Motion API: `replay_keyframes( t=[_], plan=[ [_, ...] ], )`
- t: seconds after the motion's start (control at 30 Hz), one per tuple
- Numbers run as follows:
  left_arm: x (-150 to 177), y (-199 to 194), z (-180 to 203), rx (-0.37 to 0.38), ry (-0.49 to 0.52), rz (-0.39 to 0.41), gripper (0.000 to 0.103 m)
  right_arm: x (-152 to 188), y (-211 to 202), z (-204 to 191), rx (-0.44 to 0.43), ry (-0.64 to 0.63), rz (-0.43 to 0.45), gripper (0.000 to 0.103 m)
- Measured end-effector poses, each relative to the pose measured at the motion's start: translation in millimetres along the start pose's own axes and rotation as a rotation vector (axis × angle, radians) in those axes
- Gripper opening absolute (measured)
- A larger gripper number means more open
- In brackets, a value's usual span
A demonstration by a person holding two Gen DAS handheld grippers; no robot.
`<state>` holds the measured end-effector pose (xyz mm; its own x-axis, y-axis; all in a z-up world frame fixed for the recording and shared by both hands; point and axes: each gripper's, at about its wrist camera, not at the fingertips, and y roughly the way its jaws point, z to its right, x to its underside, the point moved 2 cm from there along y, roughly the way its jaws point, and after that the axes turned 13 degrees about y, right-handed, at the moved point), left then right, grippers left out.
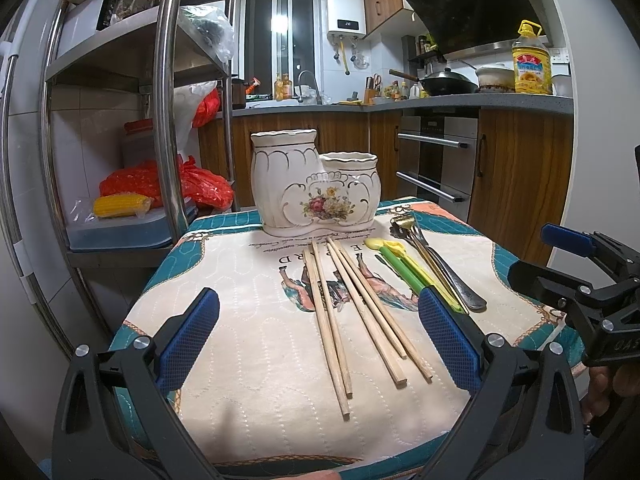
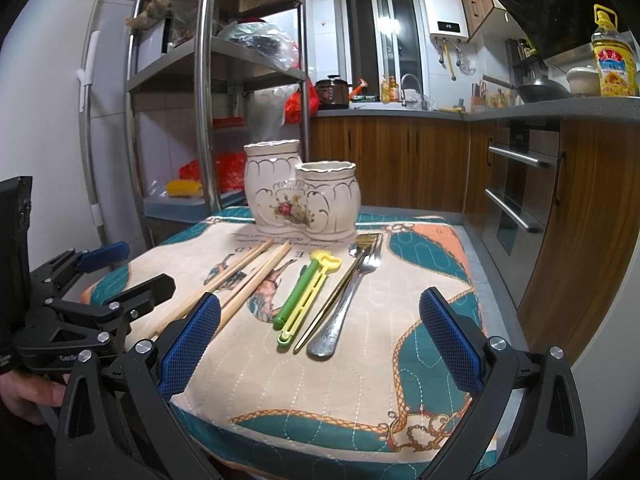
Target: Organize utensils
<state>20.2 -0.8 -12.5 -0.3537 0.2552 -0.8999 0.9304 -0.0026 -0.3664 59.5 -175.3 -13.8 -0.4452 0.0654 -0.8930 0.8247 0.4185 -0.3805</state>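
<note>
Steel shelving rack [image 1: 160, 80], wooden cabinets [image 2: 392, 160], dark window [image 1: 280, 40], built-in oven [image 1: 436, 160]

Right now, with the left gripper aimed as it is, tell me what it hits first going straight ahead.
Probably the wooden chopsticks, which lie on the cloth between the open fingers of the left gripper. Past them stands the ceramic holder. Depth is uncertain.

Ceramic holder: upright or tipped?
Upright. The ceramic holder stands on its base on the quilted mat, both openings facing up. Contents: cannot tell.
</note>
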Motion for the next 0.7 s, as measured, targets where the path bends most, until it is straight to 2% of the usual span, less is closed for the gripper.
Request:
replay_keyframes(
  t=[0.2,0.37,0.7],
  plan=[
    [1,6,-5,-0.014,-0.004,-0.020,0.098,1,4,0,0.000,-0.002,-0.005,0.099],
    [4,17,-15,0.000,-0.035,-0.090,0.098,0,7,-1,-0.007,0.008,-0.020,0.099],
    [2,28,-35,0.041,-0.090,-0.106,0.098,-4,15,-3,-0.028,0.036,-0.052,0.099]
  ],
)
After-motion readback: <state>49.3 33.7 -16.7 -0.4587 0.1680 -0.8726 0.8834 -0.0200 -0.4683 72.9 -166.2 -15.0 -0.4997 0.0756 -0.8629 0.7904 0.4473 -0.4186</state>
